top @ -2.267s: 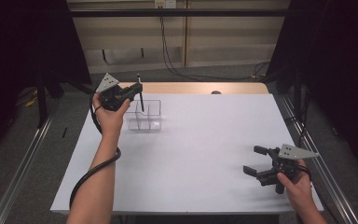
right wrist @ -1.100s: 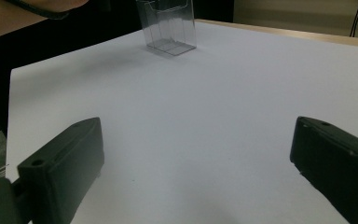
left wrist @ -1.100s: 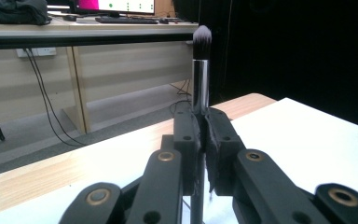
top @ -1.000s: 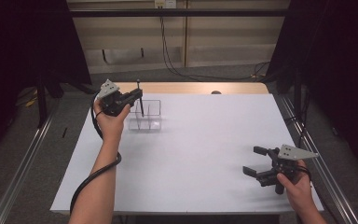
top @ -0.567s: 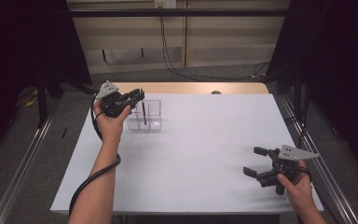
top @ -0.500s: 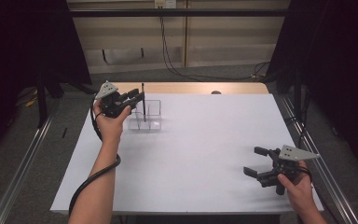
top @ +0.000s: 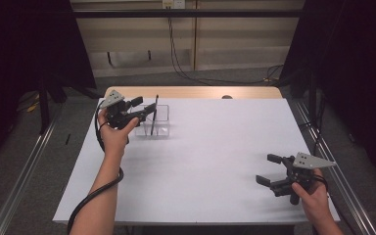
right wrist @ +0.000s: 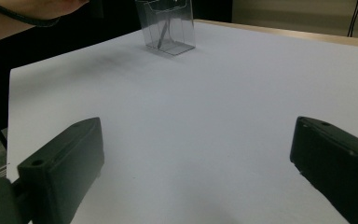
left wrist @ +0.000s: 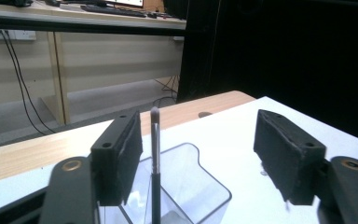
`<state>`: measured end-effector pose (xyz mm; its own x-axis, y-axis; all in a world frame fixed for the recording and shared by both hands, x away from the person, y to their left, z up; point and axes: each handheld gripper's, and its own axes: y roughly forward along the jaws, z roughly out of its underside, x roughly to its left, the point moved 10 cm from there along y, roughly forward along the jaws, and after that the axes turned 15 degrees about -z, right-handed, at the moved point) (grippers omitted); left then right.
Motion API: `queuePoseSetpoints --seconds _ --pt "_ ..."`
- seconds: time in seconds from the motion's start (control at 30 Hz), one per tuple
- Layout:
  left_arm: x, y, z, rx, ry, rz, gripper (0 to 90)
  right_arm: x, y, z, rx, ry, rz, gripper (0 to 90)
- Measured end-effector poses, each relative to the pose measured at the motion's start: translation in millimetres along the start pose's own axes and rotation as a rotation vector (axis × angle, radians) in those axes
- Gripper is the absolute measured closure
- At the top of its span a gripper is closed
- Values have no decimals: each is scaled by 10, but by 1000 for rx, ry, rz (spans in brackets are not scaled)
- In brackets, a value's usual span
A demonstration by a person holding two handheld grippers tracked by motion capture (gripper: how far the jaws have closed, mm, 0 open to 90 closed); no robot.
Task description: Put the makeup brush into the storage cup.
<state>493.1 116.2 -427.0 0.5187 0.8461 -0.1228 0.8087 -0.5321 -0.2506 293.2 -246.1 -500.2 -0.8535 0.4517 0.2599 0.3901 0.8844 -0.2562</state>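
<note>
left gripper: I see my left gripper [top: 143,107] at the far left of the table [top: 215,161], up over the clear box; jaws have just been opening and stand apart now.
brush: thin dark makeup brush [left wrist: 154,158] stands in the clear box [top: 152,121], bristle tip up, leaning a little.
brush vs left jaws: in the left gripper view the brush sits between my two jaws, just beside the left pad [left wrist: 129,154] with a thin gap showing; well clear of the right pad. Not clamped.
brush from above: in the high view the handle [top: 154,116] sticks up out of the box just past the jaw tips.
clear box: on the white table top, far left part, near the wooden edge [top: 191,92].
right gripper: my right gripper [top: 270,169] is low over the near right of the table, jaws wide apart, nothing between them.
right gripper view: box with the brush [right wrist: 162,32] far off across the table, well apart from this gripper.
</note>
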Motion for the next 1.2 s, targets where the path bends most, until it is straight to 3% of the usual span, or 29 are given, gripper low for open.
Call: queuePoseSetpoints --seconds 0.2,0.6,0.83,1.2 --pt "-38 -46 36 2 -15 23 225 7 10 -2 2 -3 0 27" --pt "-147 -146 135 4 -7 67 77 17 13 -6 0 -5 2 27" --pt "-205 -242 151 -13 9 91 25 30 29 -14 -1 -10 -1 26" --pt "-237 -413 234 -35 -3 113 1 37 43 -21 -2 -12 -1 26"
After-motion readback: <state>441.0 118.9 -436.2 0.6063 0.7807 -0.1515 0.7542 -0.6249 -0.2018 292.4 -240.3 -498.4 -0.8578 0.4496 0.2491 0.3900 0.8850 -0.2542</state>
